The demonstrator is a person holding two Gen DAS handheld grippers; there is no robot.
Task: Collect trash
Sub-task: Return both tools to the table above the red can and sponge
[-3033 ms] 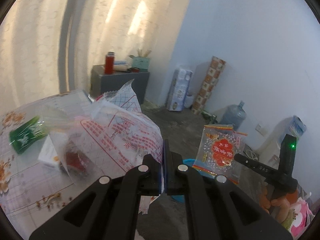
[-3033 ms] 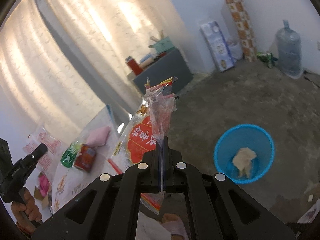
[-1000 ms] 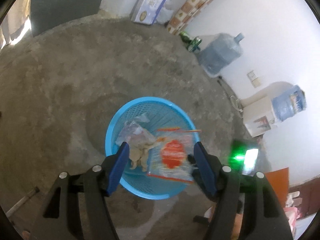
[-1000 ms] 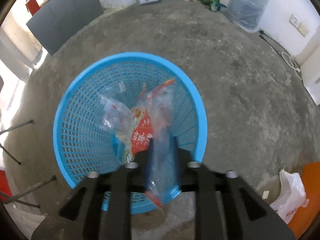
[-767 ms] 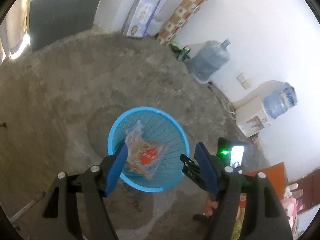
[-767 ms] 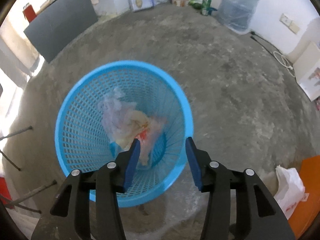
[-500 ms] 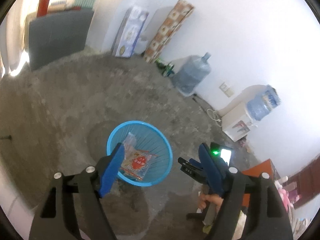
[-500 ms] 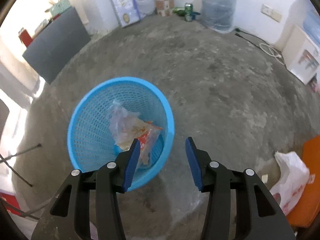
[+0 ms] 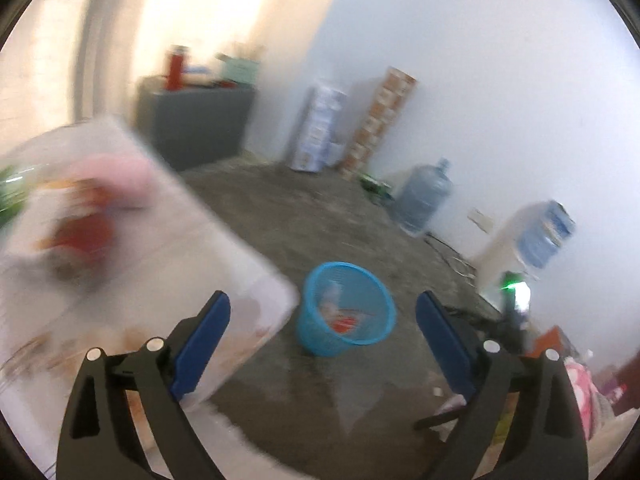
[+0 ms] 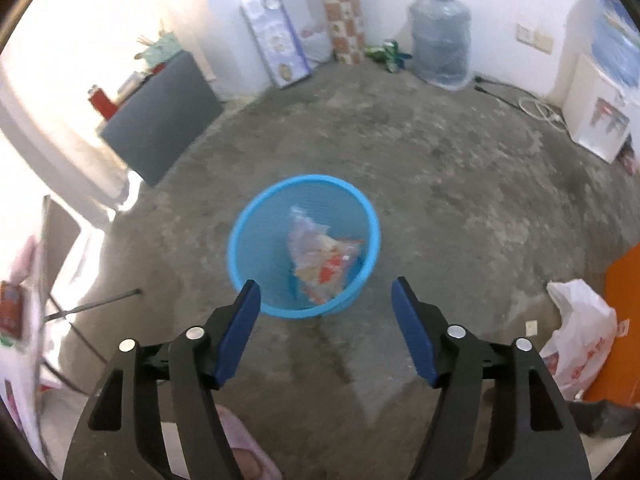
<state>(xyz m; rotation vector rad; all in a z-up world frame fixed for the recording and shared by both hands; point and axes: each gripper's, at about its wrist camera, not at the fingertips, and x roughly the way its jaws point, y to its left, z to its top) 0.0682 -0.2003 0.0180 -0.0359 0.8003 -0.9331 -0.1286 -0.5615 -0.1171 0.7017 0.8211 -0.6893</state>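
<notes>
Two wrappers (image 10: 324, 260) in basket (image 10: 240, 240), beyond gaping right gripper (image 10: 325, 300).

Round blue plastic mesh basket (image 10: 240, 258), perforated wall; crinkly glossy clear plastic snack wrappers (image 10: 322, 258) inside. Rough matt grey concrete floor (image 10: 460, 184). Matt black plastic tongs, smooth blue pads (image 10: 236, 334).

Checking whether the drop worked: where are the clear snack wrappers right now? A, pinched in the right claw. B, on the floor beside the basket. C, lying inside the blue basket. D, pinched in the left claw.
C: the wrappers lie inside the blue basket, and both the right claw and left claw are open and empty.
</notes>
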